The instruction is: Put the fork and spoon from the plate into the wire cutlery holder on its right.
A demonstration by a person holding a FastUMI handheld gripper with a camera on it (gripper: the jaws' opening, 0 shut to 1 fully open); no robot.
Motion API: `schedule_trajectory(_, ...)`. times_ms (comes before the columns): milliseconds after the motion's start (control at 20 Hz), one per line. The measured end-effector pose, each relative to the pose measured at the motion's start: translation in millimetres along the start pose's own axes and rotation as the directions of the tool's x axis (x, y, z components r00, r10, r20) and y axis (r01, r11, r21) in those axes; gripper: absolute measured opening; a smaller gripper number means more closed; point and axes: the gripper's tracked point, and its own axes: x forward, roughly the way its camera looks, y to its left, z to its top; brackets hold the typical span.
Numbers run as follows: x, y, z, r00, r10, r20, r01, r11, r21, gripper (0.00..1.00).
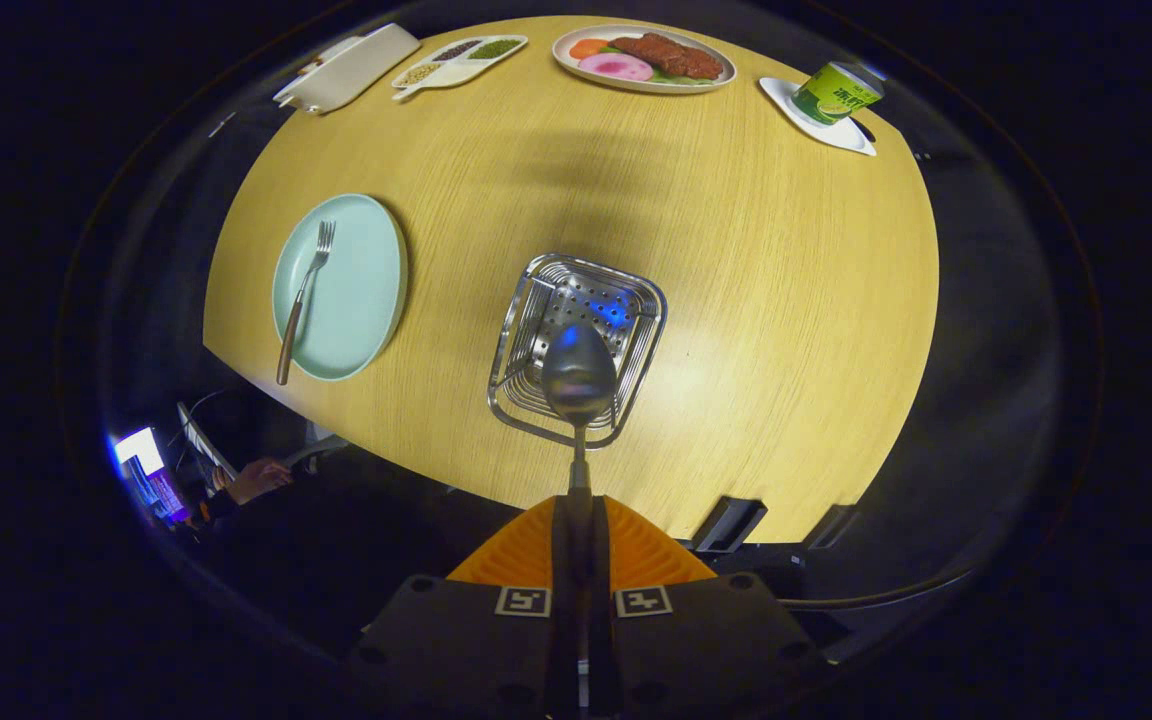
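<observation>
Your gripper [578, 500] is clamped on the handle of the dull grey metal spoon [578, 380], both fingers pressing it. Its long axis runs straight ahead of the fingers, bowl foremost, over the square silver wire cutlery holder [626, 300]. Well to the holder's left, the wooden-handled metal fork [304, 295] lies on the round pale-green plate [361, 300], tines pointing away from you.

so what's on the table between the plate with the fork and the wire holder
Nothing: in the gripper view, bare wood separates the plate from the wire cutlery holder. The claw holds the spoon above the holder.
</observation>
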Motion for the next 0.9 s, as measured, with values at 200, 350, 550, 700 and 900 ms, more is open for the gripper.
schedule_trajectory(200, 5.5, 4.6, 18.9, 1.0, -0.017, 0.022, 0.016, 1.0, 0.008, 0.14)
schedule_trajectory(350, 3.7, 2.6, 20.5, 0.998, -0.041, 0.053, 0.04, 0.999, 0.004, 0.2)
schedule_trajectory(550, -13.6, 1.8, 34.4, 0.967, -0.093, 0.236, 0.088, 0.996, 0.031, 0.54)
schedule_trajectory(700, -46.0, 13.1, 51.5, 0.888, -0.128, 0.442, 0.119, 0.992, 0.049, 0.74)
schedule_trajectory(900, -84.8, 85.3, 67.2, 0.778, -0.044, 0.626, 0.006, 0.998, 0.063, 0.7)
